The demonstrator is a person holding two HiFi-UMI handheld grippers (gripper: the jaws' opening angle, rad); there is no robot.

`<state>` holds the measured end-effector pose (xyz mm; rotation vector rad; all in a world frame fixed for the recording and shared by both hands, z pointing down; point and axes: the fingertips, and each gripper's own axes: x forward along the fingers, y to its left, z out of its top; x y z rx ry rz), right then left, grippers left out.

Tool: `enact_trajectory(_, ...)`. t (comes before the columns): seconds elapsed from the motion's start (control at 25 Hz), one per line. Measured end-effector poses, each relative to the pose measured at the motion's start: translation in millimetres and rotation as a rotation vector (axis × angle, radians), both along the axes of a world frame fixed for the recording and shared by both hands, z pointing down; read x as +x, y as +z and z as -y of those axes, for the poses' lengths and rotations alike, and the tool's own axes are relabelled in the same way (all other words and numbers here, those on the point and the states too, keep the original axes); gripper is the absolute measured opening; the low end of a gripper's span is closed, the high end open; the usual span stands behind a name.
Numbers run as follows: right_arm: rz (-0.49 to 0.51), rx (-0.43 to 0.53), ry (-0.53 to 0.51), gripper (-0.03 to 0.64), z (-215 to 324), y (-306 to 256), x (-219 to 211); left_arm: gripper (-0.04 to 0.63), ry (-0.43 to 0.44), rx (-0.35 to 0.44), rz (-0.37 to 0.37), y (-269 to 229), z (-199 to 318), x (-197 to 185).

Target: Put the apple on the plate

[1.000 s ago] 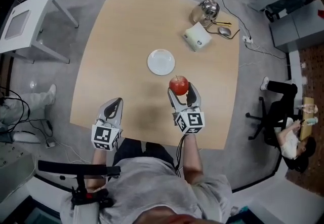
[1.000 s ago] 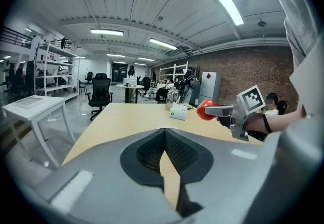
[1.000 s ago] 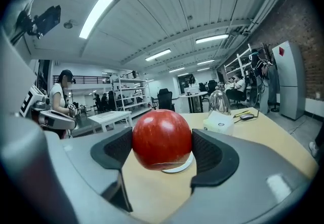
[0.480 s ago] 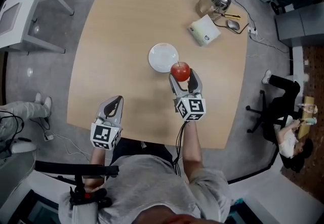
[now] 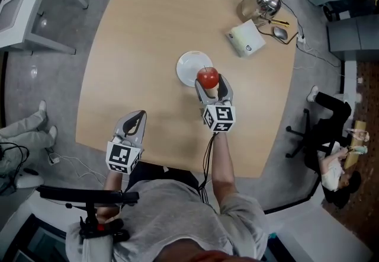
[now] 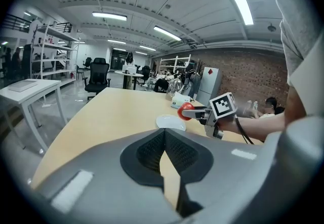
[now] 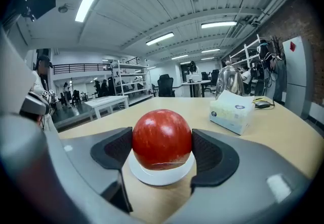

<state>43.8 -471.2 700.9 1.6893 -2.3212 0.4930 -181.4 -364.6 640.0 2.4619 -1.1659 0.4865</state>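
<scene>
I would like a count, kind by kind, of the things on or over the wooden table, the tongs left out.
apple: 1
plate: 1
tissue box: 1
kettle: 1
computer mouse: 1
small yellow item, too small to tell: 1
Total: 6

A wooden desk [image 5: 136, 47] with rounded corners stands on a grey floor [image 5: 53, 83]. Near its far right corner lies a white tissue box [image 5: 247, 38], and just behind it stands a shiny metal kettle [image 5: 265, 3]. A computer mouse [image 5: 278, 32] lies beside the box, close to the right edge. Beyond the left edge stands a small white table [image 5: 23, 0]. Beyond the right edge a person [image 5: 334, 169] sits on a black office chair [image 5: 305, 136].
</scene>
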Motion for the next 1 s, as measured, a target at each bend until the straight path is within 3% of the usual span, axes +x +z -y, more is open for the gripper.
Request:
enact_trajectory(0.68, -0.07, -0.097, -0.064, 0.373, 31.6, 51.3, -16.8, 0.02, -0.043, -0.026, 0.009, 9.6, 9.2, -9.6)
enact_trajectory(1.0, -0.072, -0.094, -0.06, 0.373, 32.3, 53.8, -16.6, 0.02, -0.041, -0.023, 0.003, 10.2, 8.3, -8.1)
